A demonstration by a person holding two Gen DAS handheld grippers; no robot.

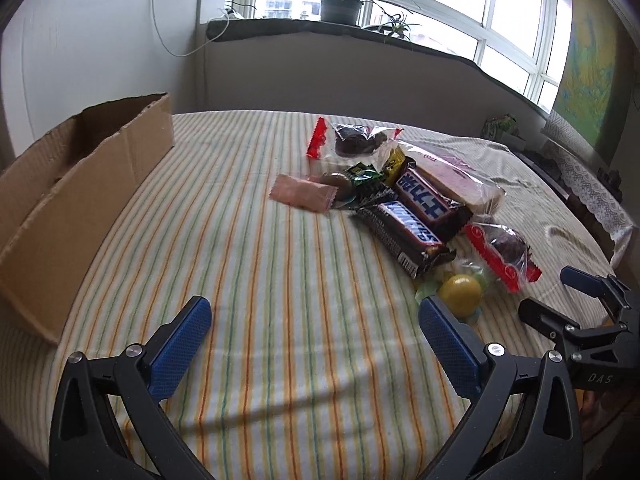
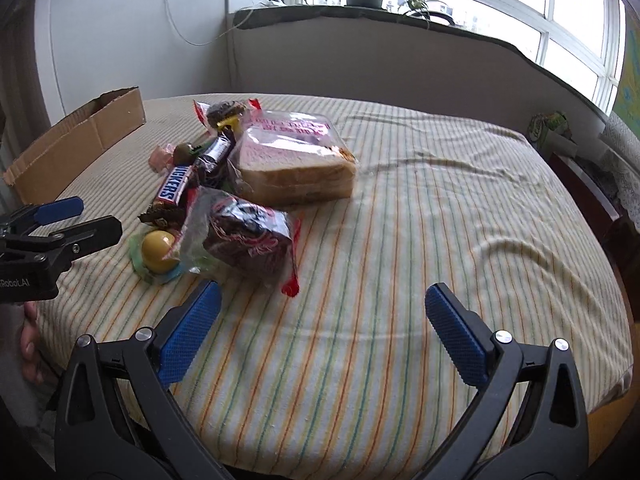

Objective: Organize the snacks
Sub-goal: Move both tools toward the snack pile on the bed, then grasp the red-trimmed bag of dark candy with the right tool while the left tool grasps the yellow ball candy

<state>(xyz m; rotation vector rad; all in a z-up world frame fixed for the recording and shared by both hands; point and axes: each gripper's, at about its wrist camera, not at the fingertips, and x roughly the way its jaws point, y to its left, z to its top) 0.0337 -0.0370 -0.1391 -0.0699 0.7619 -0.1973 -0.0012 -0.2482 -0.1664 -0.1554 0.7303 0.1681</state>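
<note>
Glossy plastic wrappers (image 1: 416, 220); matt striped cloth (image 1: 280, 280); rough cardboard box (image 1: 80, 184)

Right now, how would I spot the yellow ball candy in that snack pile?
Find the snack pile on the striped cloth. At its near edge, just below the Snickers bar, sits the yellow ball: the only round, plain yellow piece.

A cardboard box (image 1: 80, 184) is seen left of piled snacks (image 1: 404, 208) on a striped cloth (image 1: 260, 280), with what may be brownies among them.
</note>
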